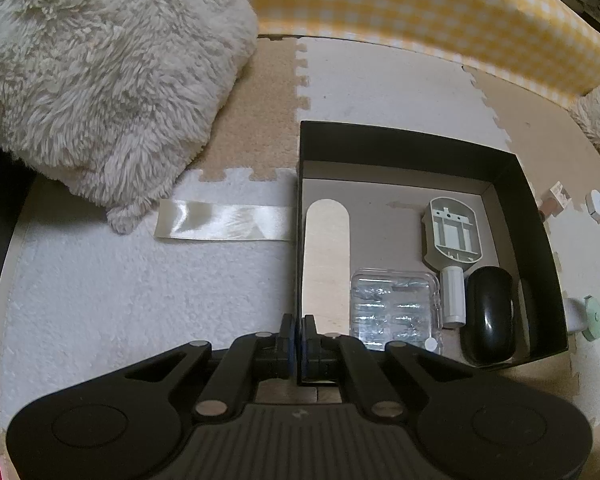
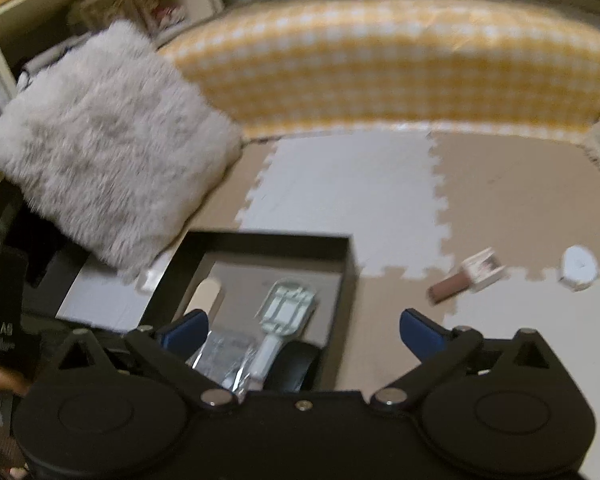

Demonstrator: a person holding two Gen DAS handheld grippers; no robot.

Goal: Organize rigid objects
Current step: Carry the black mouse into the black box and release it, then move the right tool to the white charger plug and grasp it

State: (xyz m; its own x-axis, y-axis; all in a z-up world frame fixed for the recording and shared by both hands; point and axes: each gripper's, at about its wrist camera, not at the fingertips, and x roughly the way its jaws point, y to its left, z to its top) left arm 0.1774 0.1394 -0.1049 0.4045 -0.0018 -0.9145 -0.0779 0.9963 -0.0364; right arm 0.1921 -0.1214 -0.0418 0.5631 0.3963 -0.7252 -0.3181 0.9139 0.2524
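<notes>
A black box (image 1: 538, 236) lies open on the foam floor mat. Inside are a wooden oval piece (image 1: 326, 256), a clear plastic case (image 1: 396, 308), a grey-green paddle-shaped part (image 1: 452, 232) with a white handle, and a black computer mouse (image 1: 490, 316). My left gripper (image 1: 299, 336) is shut on the box's near left wall. My right gripper (image 2: 304, 332) is open and empty above the box (image 2: 344, 276), whose contents show between its fingers. A brown and white tube (image 2: 466, 276) and a white round disc (image 2: 578, 266) lie on the mat to the right.
A fluffy cushion (image 1: 100, 80) lies at the left beside a cream ribbon (image 1: 224, 222). A yellow checked cushion edge (image 1: 420, 12) runs along the back. A mint green round object (image 1: 592, 318) sits just right of the box. Shelves (image 2: 112, 4) stand at the far left.
</notes>
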